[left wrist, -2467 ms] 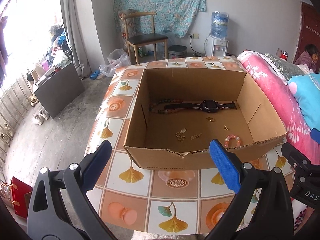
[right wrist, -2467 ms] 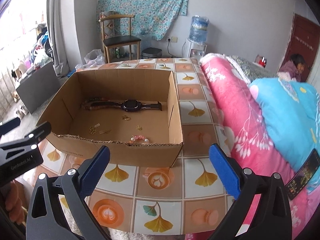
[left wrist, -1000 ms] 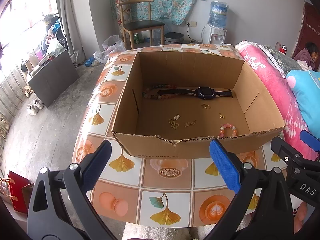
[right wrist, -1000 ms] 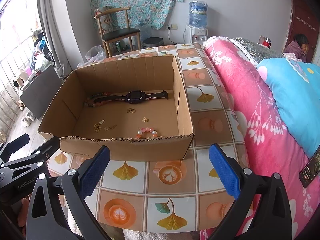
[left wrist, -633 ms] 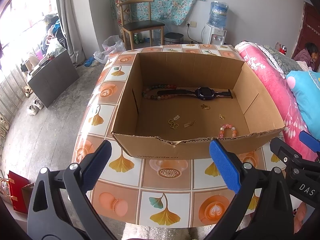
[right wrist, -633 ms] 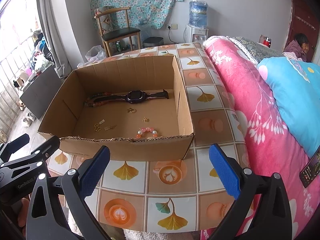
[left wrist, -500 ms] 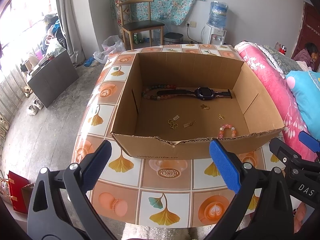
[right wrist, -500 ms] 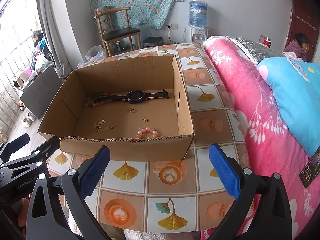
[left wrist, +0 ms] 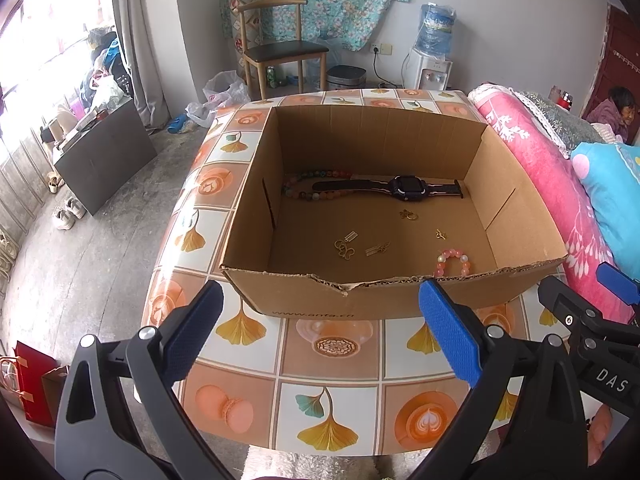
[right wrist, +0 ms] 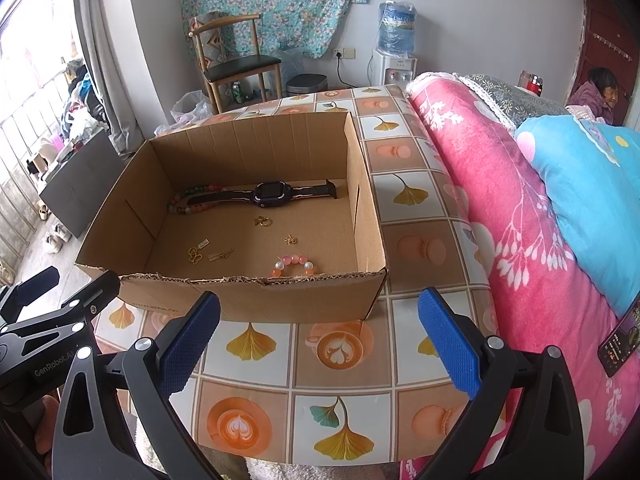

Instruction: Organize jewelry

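A cardboard box (left wrist: 392,296) sits open-topped on the tiled table (left wrist: 328,360), and all the jewelry lies on its floor. A black watch (left wrist: 406,189) stretches along the far wall, its strap overlapping a multicoloured bead bracelet (left wrist: 298,191) at the left. Nearer the front lie small gold pieces (left wrist: 346,249), probably earrings or charms, though they are too small to tell. A pink bead bracelet (left wrist: 452,261) rests just behind the torn front wall. The left gripper (left wrist: 320,332) and right gripper (right wrist: 318,336) both hover over the table in front of the box, blue pads spread wide with nothing between them.
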The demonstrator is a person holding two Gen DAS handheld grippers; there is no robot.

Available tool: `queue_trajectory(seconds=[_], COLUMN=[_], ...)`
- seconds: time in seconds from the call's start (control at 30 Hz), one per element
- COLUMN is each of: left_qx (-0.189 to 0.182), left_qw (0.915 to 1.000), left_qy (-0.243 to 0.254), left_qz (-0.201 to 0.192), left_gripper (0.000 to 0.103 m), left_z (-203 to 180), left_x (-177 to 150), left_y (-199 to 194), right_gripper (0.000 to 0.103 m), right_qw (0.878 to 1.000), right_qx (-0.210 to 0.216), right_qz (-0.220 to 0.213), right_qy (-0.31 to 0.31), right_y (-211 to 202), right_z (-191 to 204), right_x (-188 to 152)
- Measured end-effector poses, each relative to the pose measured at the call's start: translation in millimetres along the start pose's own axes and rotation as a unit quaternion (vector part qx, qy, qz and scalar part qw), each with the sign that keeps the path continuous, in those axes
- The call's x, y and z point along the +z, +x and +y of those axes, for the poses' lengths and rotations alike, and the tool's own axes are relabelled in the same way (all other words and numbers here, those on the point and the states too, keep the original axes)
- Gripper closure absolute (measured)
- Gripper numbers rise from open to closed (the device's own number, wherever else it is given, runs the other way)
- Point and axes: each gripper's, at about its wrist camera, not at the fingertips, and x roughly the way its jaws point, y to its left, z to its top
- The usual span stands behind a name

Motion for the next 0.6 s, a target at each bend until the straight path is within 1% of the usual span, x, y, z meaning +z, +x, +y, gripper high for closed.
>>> queue_trajectory(seconds=[0.6], left_qx=[0.000], left_qw=[1.0000], left_qy=[0.000], left_qz=[-0.001], left_gripper=[0.008], left_z=[-2.1], left_x=[1.1], left_y=[-1.3], right_gripper=[0.006], right_qw=[1.000], right_qx=[0.003], right_qz=[0.003], right_qy=[0.000], right_y=[0.0], right_z=[-1.8], right_x=[-0.8])
